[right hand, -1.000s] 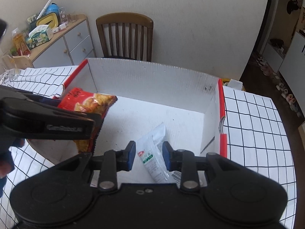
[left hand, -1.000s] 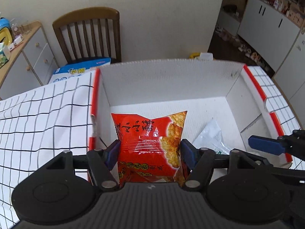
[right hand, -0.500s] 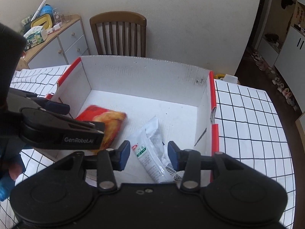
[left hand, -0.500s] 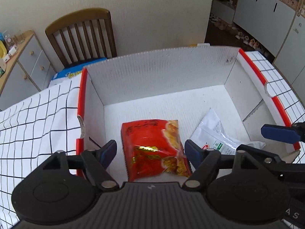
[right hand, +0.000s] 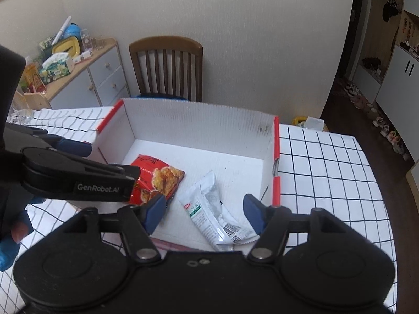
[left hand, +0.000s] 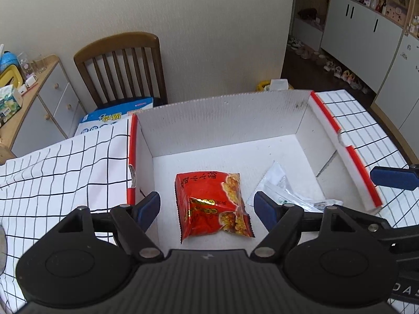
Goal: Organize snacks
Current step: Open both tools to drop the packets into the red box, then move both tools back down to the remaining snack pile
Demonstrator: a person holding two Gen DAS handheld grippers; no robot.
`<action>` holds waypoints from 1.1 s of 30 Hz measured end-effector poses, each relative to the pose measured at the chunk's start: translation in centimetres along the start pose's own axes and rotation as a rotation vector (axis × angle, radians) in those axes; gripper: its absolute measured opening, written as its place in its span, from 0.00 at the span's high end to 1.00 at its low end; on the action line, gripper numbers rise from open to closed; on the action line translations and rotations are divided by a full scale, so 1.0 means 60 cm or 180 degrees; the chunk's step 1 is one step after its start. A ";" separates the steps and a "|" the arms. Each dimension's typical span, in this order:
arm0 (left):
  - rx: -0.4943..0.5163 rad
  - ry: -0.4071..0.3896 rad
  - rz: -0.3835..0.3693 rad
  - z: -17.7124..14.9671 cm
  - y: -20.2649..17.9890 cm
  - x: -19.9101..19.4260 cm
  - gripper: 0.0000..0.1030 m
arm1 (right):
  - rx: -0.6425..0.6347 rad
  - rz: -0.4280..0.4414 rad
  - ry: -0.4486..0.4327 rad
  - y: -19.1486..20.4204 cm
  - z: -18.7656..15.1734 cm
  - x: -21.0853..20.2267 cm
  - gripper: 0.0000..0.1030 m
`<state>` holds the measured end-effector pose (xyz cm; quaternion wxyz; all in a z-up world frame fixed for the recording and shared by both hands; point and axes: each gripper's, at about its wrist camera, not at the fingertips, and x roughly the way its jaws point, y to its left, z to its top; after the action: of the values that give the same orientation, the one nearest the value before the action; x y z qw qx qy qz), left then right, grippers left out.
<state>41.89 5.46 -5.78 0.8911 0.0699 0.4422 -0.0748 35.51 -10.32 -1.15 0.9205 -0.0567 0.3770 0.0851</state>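
Left wrist view: your left gripper (left hand: 207, 205) hangs over the near edge of the white box (left hand: 222, 115), jaws spread wide and gripping nothing. The red snack bag (left hand: 209, 204) lies flat on the box floor between the two blue pads without touching either, toward the near left corner. The white packet (left hand: 285, 191) lies beside it on the floor, toward the near right corner. One blue pad of your right gripper (left hand: 392, 178) shows past the box's right wall. The box sits on a checked tablecloth (left hand: 52, 172), with a wooden chair (left hand: 123, 65) beyond the far edge.

Right wrist view: your right gripper (right hand: 204, 216) has just been opening its jaws; they now stand apart. The white packet (right hand: 217, 209) lies on the box floor between the pads, clear of both. The red snack bag (right hand: 157, 180) lies to its left, partly hidden by the left gripper (right hand: 76, 157). The box's (right hand: 199, 120) red-edged right wall borders the tablecloth (right hand: 327, 170).
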 end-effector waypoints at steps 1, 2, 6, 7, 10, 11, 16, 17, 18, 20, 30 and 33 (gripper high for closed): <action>0.0000 -0.0023 0.0008 -0.001 -0.002 -0.008 0.24 | -0.0001 0.0001 -0.0025 -0.001 -0.001 -0.008 0.33; -0.0002 -0.0045 0.0014 -0.002 -0.003 -0.016 0.24 | 0.0001 0.0000 -0.0053 -0.002 -0.002 -0.016 0.33; 0.0010 -0.0140 0.0047 -0.008 -0.014 -0.052 0.24 | 0.0034 0.0027 -0.0141 -0.009 -0.007 -0.046 0.32; 0.0015 -0.0163 0.0046 -0.011 -0.017 -0.062 0.24 | 0.0037 0.0040 -0.0157 -0.011 -0.008 -0.052 0.32; 0.0015 -0.0223 0.0039 -0.019 -0.026 -0.089 0.24 | 0.0033 0.0066 -0.0219 -0.016 -0.014 -0.075 0.31; 0.0014 -0.0245 0.0047 -0.022 -0.029 -0.098 0.24 | 0.0039 0.0084 -0.0237 -0.018 -0.016 -0.083 0.30; 0.0013 -0.0356 0.0085 -0.038 -0.042 -0.141 0.24 | 0.0019 0.0123 -0.0353 -0.028 -0.029 -0.123 0.28; 0.0005 -0.0367 0.0074 -0.041 -0.043 -0.149 0.24 | 0.0014 0.0128 -0.0373 -0.029 -0.032 -0.131 0.27; -0.0001 -0.0377 0.0059 -0.044 -0.045 -0.157 0.24 | 0.0009 0.0128 -0.0392 -0.030 -0.034 -0.137 0.26; -0.0011 -0.0404 0.0067 -0.051 -0.050 -0.171 0.24 | 0.0011 0.0145 -0.0423 -0.032 -0.040 -0.150 0.25; -0.0024 -0.0554 0.0076 -0.106 -0.066 -0.241 0.24 | -0.0010 0.0300 -0.0550 -0.035 -0.078 -0.218 0.17; -0.0051 -0.0586 0.0064 -0.126 -0.069 -0.258 0.24 | -0.0037 0.0356 -0.0603 -0.032 -0.089 -0.238 0.14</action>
<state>25.95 3.96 1.83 0.9292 0.0602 0.3582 -0.0684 22.23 -14.75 5.17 0.9455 -0.0327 0.2904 0.1434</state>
